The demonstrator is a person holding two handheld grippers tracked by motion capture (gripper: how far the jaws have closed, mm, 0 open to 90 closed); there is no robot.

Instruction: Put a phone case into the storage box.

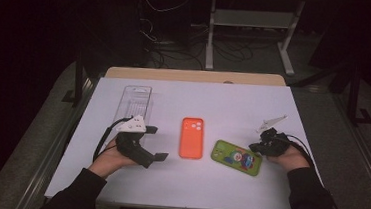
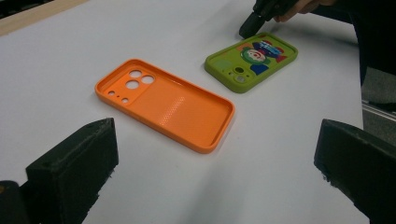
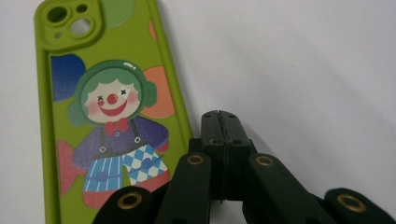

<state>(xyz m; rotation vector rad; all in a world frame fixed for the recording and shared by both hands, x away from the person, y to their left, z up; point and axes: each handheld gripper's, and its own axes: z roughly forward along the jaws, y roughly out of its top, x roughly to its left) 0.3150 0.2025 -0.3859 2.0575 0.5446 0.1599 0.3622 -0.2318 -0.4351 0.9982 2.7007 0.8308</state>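
**White table, three items on it**

I see a table (image 1: pixel 167 183) with a white top; a strip of bare wood shows along its far edge. An orange case (image 1: pixel 192 137) lies near the middle, open side up, its camera cutouts toward the far edge. Just to its right, apart from it, lies a green case (image 1: pixel 236 157), printed side up with a clown picture, set at a slant. At far left a clear tray (image 1: pixel 134 103) lies flat, running lengthwise away from me, well apart from both cases. From my left gripper view the orange case is the nearer one, the green case beyond it.
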